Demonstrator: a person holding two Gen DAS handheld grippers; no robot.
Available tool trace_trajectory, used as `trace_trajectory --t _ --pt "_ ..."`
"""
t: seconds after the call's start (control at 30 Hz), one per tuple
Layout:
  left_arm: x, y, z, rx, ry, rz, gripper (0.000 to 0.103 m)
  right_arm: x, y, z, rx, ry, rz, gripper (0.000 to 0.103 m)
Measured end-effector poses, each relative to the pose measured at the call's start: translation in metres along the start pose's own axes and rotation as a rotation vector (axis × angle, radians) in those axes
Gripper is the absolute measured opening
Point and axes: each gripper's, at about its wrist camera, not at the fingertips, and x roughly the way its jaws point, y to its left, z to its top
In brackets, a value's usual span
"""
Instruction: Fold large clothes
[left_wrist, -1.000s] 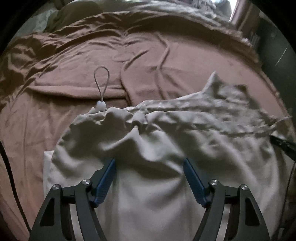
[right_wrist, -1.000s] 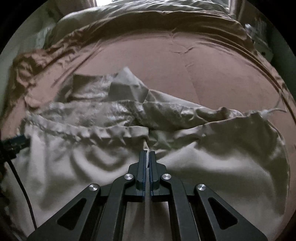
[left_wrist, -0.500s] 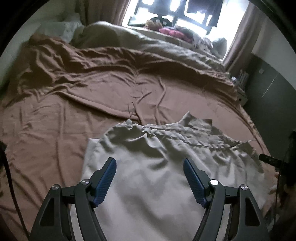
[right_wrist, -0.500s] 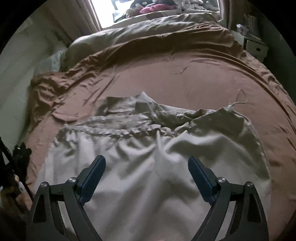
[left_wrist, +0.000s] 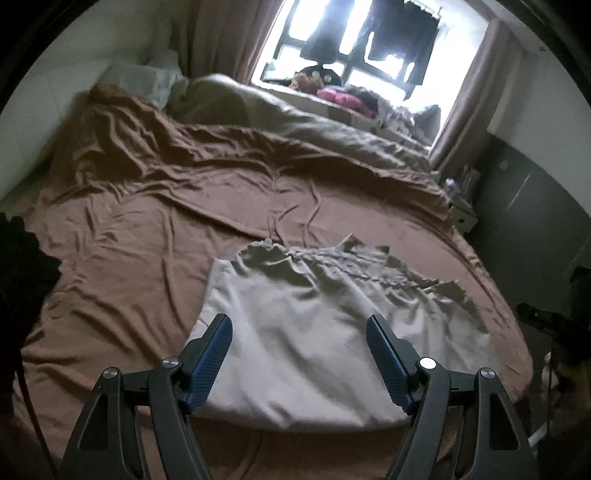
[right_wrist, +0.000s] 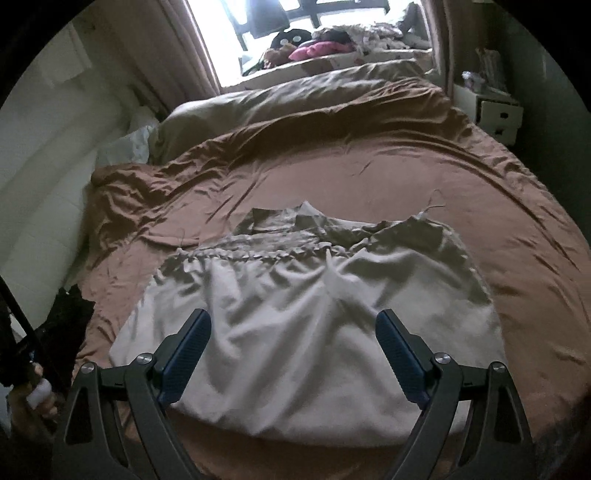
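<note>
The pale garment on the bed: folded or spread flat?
Folded. The pale garment lies doubled on the brown sheet, with a rounded fold at its near edge and another layer beyond the gathered band.

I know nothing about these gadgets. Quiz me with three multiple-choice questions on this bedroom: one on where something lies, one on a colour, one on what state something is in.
1. Where does the pale garment lie?
A. on the bed
B. on the window ledge
C. on the floor

2. What colour is the bed sheet?
A. blue
B. brown
C. white

3. How is the right gripper?
A. clamped on cloth
B. shut, empty
C. open, holding nothing

Answers: 1 A, it is spread on the sheet; 2 B, brown all around the garment; 3 C, its blue pads stand apart above the cloth.
</note>
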Motion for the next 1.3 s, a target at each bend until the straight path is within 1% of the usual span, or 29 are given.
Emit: trace_trajectory --t 0.07,0.17,0.37,0.53,0.63,0.77,0.97,1.1,1.23,1.3 --pt "-0.019 0.001 -0.005 -0.003 -0.017 0.002 0.076 -0.015 0.003 -0.006 0.000 -0.018 -0.015 0.090" --pt "-0.044 0.003 -0.012 -0.007 -0.038 -0.005 0.077 -0.042 0.009 -0.019 -0.004 -0.055 -0.009 0.090" --pt "-0.077 0.007 -0.028 -0.013 -0.058 -0.008 0.077 -0.082 0.025 -0.047 -0.031 -0.145 -0.003 0.090" --pt "-0.092 0.014 -0.043 -0.028 -0.064 -0.012 0.077 -0.089 0.025 -0.066 -0.035 -0.165 -0.005 0.090" --pt "-0.097 0.022 -0.054 -0.043 -0.071 -0.012 0.077 -0.088 0.022 -0.077 -0.023 -0.155 0.006 0.090" --pt "-0.098 0.037 -0.070 -0.079 -0.068 -0.016 0.077 -0.081 0.023 -0.088 -0.031 -0.134 0.009 0.090" --pt "-0.081 0.071 -0.094 -0.149 -0.008 -0.021 0.077 -0.059 0.032 -0.099 -0.049 -0.072 0.041 0.090" --pt "-0.066 0.099 -0.109 -0.226 0.020 -0.045 0.077 -0.029 0.044 -0.100 -0.060 -0.003 0.054 0.090" --pt "-0.047 0.125 -0.122 -0.298 0.053 -0.061 0.077 0.000 0.057 -0.100 -0.079 0.042 0.057 0.090" --pt "-0.035 0.135 -0.128 -0.341 0.069 -0.082 0.077 0.017 0.064 -0.099 -0.083 0.065 0.060 0.090"
